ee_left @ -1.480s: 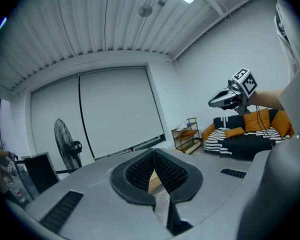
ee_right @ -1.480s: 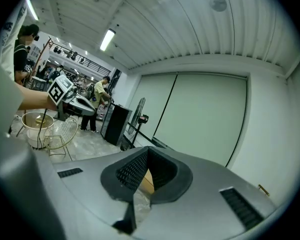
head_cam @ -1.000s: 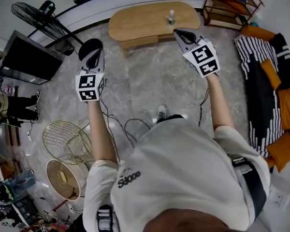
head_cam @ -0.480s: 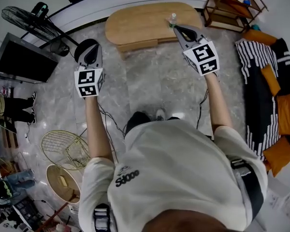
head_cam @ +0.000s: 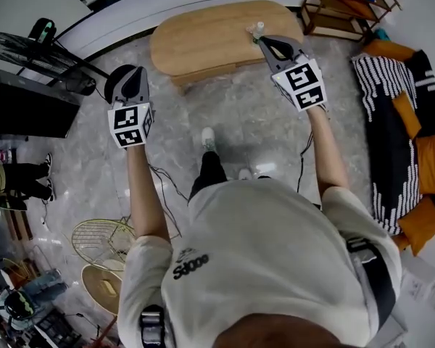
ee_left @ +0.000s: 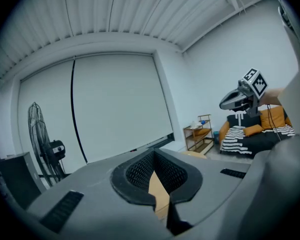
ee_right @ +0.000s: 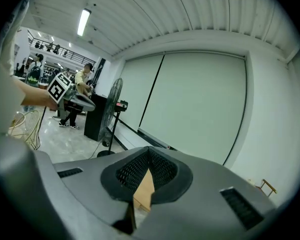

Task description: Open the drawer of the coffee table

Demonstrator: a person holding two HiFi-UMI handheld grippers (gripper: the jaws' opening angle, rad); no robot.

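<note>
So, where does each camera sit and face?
Head view: on the person's head, facing steeply down at the coffee table; both forearms, left hand-held gripper and right hand-held gripper show.
Left gripper view: on the left one, facing the white wall along shut jaws; the right one shows.
Right gripper view: mirrored, on the right one.
Shared: all three show the fan.

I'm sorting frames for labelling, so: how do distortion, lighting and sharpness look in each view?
Head view: strong fisheye bending straight lines, even light, coffee table sharp, soft sheen on the floor. Left gripper view: black round vignette, the left gripper close and slightly soft. Right gripper view: same vignette, a bright ceiling light, the right gripper shaded.
</note>
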